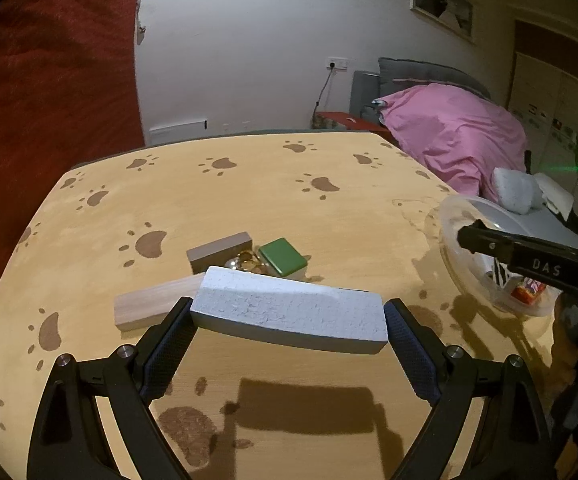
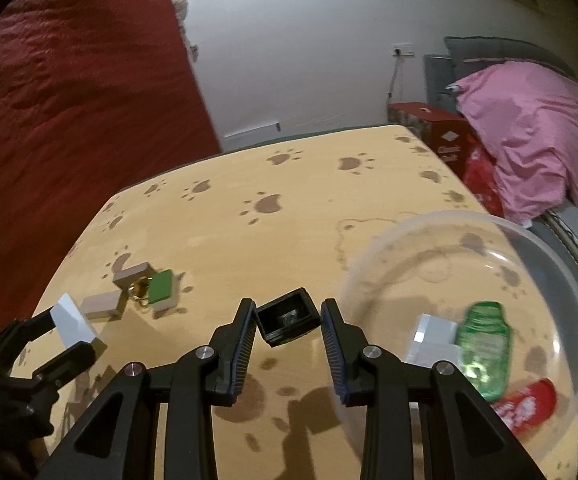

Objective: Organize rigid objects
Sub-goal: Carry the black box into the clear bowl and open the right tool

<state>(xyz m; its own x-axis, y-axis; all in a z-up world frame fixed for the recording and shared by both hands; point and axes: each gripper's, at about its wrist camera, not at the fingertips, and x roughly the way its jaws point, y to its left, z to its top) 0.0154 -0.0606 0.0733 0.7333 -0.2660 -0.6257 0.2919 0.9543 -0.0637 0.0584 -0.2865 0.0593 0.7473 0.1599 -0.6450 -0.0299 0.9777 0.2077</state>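
White foam block (image 1: 289, 312) was clamped lengthwise between the wide-spread left gripper (image 1: 287, 334) jaws; right gripper (image 2: 289, 334) pinched a small black cap (image 2: 287, 317) just left of the clear bowl (image 2: 529, 240), likely bound there.

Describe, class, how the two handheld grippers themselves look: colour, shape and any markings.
The left gripper and the right gripper have a matt black frame with triangular cut-outs and silver round bolts at the joints. Their fingers carry dark blue ribbed pads. One finger bears white letters reading DAS.

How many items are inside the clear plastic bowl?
3 visible in the clear plastic bowl: white block, green translucent bottle beside it, red packet at the near edge. More may be hidden.
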